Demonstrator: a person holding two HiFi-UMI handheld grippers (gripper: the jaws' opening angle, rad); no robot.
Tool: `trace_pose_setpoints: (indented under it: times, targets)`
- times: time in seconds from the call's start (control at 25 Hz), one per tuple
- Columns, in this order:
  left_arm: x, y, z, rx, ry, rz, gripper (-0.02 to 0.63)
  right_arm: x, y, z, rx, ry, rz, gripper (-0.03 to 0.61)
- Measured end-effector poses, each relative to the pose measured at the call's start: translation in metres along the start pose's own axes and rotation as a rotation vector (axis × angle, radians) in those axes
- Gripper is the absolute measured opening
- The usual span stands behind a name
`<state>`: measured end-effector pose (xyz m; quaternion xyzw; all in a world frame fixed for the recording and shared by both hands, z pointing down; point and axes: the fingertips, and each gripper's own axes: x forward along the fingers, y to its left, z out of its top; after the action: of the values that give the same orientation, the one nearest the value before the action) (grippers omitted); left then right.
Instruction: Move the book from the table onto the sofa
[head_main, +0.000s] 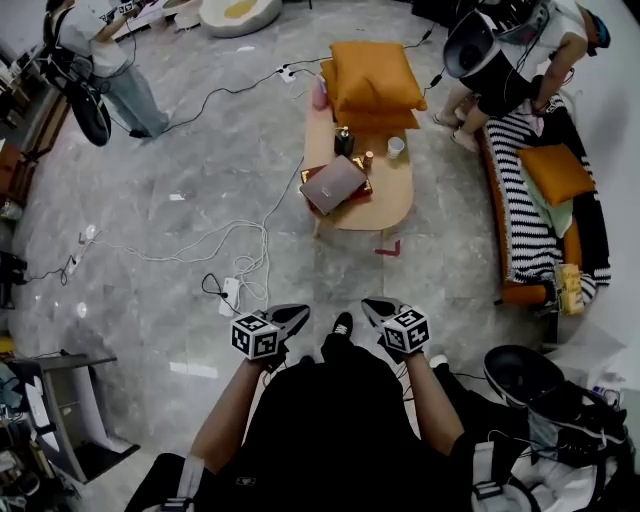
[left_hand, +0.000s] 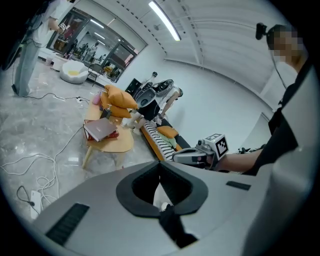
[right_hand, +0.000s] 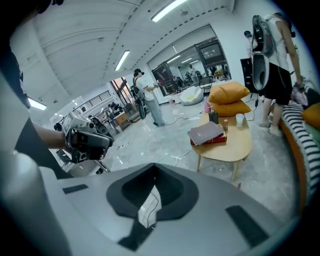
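A grey-pink book (head_main: 332, 184) lies on top of a red book on the light wooden table (head_main: 385, 205) some way ahead of me. It also shows as the book (left_hand: 101, 128) in the left gripper view and the book (right_hand: 206, 132) in the right gripper view. The sofa (head_main: 520, 225) with a striped cover stands to the right of the table. My left gripper (head_main: 298, 314) and right gripper (head_main: 372, 306) are held low in front of me, over the floor and well short of the table. Both are shut with nothing between their jaws.
Orange cushions (head_main: 372, 80) are stacked at the table's far end, beside a bottle (head_main: 344, 140) and a cup (head_main: 396, 146). Another orange cushion (head_main: 555, 172) lies on the sofa. Cables (head_main: 240, 245) and a power strip (head_main: 230, 293) lie on the floor to the left. One person (head_main: 105, 60) stands far left, another (head_main: 500, 60) by the sofa.
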<state>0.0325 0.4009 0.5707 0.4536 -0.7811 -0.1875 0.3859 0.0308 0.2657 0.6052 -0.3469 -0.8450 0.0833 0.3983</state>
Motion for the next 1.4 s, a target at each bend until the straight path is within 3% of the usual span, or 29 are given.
trace_pose_setpoints:
  times: [0.28,0.8,1.12,1.4]
  targets:
    - [0.028,0.002,0.019,-0.013,-0.027,0.022,0.009,0.006,-0.041,0.019,-0.014,0.011,0.026,0.008]
    - [0.042,0.040,0.035,-0.102,-0.054,0.022,0.009,0.023,-0.059,0.032,-0.012,0.076,0.024,0.008]
    - [0.051,0.092,0.079,-0.109,-0.031,0.001,0.009,0.051,-0.079,0.088,-0.060,0.104,-0.010,0.008]
    - [0.062,0.139,0.109,-0.096,0.043,-0.050,0.009,0.088,-0.094,0.138,-0.062,0.080,-0.057,0.008]
